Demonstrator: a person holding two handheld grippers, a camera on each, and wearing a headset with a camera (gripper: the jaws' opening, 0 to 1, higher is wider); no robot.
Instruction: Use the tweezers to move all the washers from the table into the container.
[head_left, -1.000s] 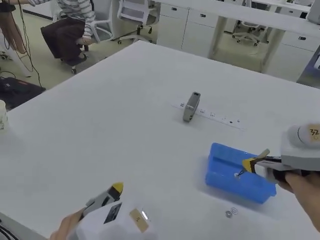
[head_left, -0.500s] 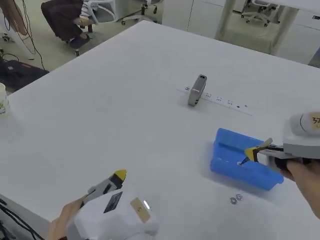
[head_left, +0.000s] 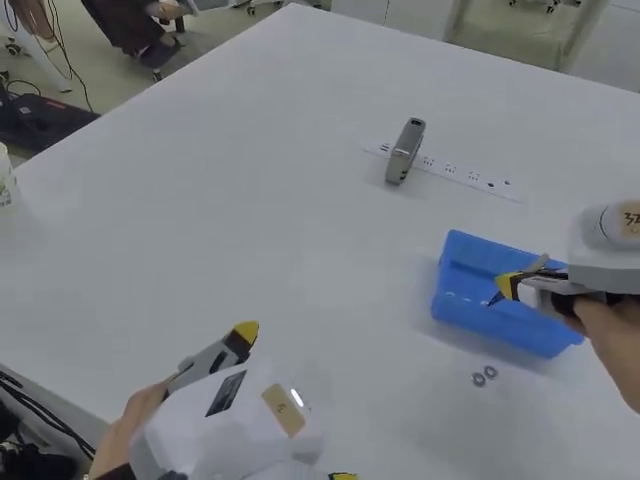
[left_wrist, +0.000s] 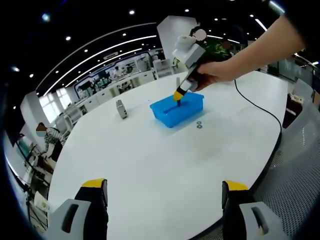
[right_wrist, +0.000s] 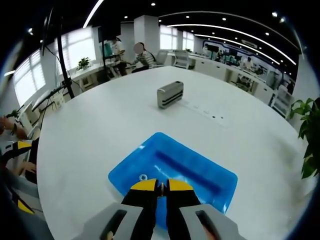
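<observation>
The blue container stands at the right of the white table; in the right gripper view one washer lies on its floor. My right gripper hovers over the container's near half, shut on the thin tweezers, which point down into it. Two washers lie side by side on the table just in front of the container, also seen in the left gripper view. My left gripper stands open and holds nothing, low at the table's near left, far from the container.
A grey metal block stands beyond the container beside a flush row of sockets. A person sits on a chair past the table's far left corner. The table edge runs close to my left hand.
The head camera has tilted, so the whole scene has slid. My right gripper stays over the container with the tweezers. The left gripper has hardly moved.
</observation>
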